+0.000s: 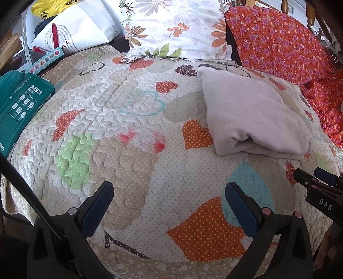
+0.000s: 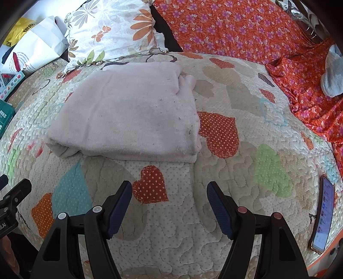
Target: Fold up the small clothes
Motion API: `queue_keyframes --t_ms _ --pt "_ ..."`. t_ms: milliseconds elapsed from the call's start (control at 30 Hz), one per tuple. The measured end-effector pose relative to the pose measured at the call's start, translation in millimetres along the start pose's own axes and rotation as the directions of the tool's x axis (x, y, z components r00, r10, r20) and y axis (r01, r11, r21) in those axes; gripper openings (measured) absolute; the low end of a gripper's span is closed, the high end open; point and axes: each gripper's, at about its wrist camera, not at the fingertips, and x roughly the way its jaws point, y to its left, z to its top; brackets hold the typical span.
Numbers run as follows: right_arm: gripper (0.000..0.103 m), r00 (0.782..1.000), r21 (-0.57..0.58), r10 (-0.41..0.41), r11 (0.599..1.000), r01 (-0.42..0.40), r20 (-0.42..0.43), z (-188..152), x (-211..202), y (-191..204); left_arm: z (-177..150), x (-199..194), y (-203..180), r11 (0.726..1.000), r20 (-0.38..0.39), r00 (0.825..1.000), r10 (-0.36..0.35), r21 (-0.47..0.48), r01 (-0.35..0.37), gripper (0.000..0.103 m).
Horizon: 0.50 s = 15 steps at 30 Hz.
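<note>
the folded pale pink cloth (image 2: 128, 111) lies flat on the quilt (image 2: 193, 225), a neat rectangle with its thick folded edge toward the cameras and one loose flap poking out at its far right corner. neither tool touches it. the right gripper (image 2: 169, 191) hangs over bare quilt just short of the cloth's near edge, its fingers spread wide and empty. the left gripper (image 1: 169, 191) hangs over bare quilt too, with the cloth ahead and off to its right, fingers spread just as wide, nothing between them.

nothing lies between either gripper and the cloth. behind it a floral pillow (image 2: 111, 30) leans at the head of the bed, its lower edge near the cloth's far side. an orange flowered fabric (image 2: 246, 32) is bunched along the right side and back, with something grey and soft (image 2: 332, 73) resting on it; i cannot tell what it is. a phone (image 2: 324, 214) with its screen lit lies on the quilt at the right edge, well apart from the cloth. on the left edge sits a green box (image 1: 19, 107), and beyond it a white paper bag (image 1: 81, 28) and a yellow bag (image 1: 51, 8).

the quilt is cream, stitched in wavy lines, patched with dotted hearts in orange, red, green, teal and tan. daylight falls evenly over it.
</note>
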Motion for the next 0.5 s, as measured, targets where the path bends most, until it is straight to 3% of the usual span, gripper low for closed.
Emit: queue_keyframes --t_ms 500 --pt "0.078 0.999 0.025 -0.031 0.999 0.030 0.027 2.6 -4.7 -6.2 -5.9 -3.8 -10.0 0.999 0.028 1.000 -0.007 0.039 0.006 0.103"
